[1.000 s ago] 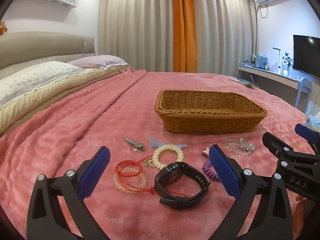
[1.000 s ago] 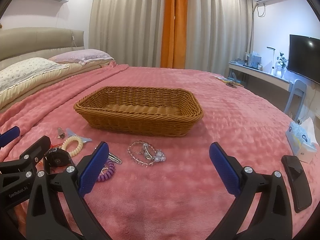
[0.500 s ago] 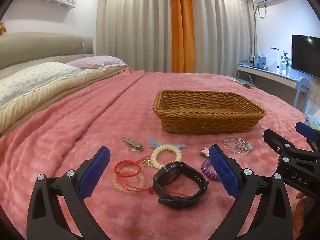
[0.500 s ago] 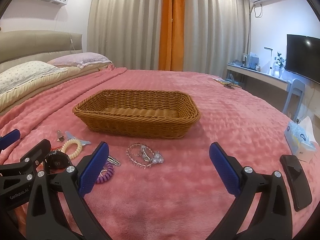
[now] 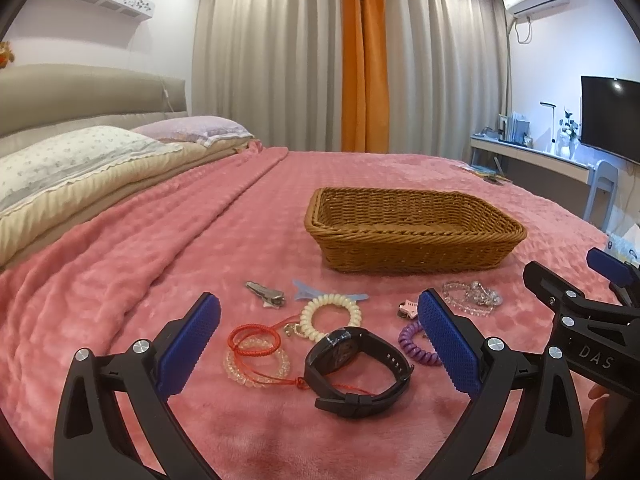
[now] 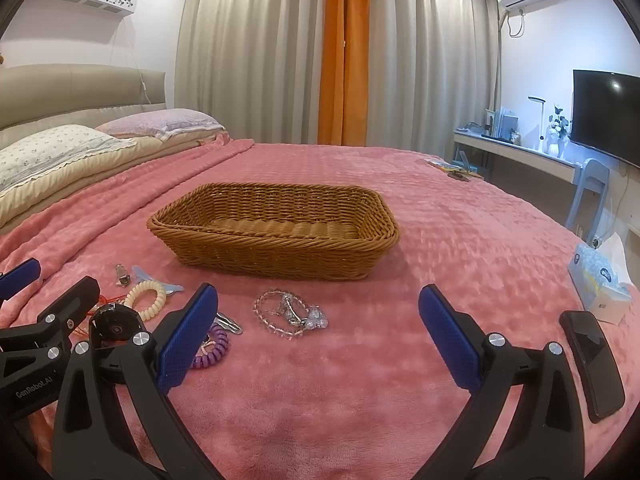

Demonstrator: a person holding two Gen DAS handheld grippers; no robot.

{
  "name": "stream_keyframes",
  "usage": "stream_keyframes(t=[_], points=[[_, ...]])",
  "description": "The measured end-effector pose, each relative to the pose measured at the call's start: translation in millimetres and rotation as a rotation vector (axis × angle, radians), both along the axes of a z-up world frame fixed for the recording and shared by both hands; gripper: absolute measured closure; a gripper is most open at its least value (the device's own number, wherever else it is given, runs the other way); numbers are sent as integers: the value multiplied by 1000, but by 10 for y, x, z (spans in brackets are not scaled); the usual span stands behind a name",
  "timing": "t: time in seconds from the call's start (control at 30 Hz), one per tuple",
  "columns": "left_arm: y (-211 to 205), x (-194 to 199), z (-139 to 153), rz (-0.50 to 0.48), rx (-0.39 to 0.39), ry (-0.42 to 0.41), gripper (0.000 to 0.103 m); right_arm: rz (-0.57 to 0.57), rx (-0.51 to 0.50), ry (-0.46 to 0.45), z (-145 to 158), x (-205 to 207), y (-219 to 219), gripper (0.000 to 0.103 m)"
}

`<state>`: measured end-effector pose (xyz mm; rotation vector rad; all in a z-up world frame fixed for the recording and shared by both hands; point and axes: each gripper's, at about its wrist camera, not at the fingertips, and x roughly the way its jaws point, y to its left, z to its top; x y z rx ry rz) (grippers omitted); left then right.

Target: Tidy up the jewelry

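Observation:
A wicker basket [image 5: 412,236] [image 6: 276,244] stands empty on the pink bed. In front of it lie a black watch [image 5: 356,368], a cream coil band [image 5: 331,316], a red cord bracelet [image 5: 253,339] on a clear coil band [image 5: 256,366], a purple coil band [image 5: 418,343] [image 6: 211,350], a silver clip [image 5: 265,295], a blue clip [image 5: 310,293] and crystal bracelets [image 5: 472,298] [image 6: 290,314]. My left gripper [image 5: 316,348] is open, above the watch and bands. My right gripper [image 6: 318,338] is open, just behind the crystal bracelets.
A black phone [image 6: 592,364] and a tissue box [image 6: 604,280] lie at the bed's right edge. Pillows [image 5: 72,168] and headboard are at left. A desk [image 5: 532,160], chair and TV stand far right, beyond the bed.
Both grippers have shifted slightly; the basket and jewelry sit a little further left and lower in the views. Nothing was taken hold of.

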<state>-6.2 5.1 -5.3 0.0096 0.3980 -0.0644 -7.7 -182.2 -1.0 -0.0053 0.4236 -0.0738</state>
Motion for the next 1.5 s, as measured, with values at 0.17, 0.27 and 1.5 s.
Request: stream_keyframes(t=[0.17,0.27,1.5], points=[[2,0,0,1,-2,-1,7,0,-1,2,2,7,5,6],[22,-3,-1,-1,-15,-2,7,2,1,0,2,6,5,6],[322,589,-283,-209,-164,456,59,193,-47,371,-235,796,-74,61]])
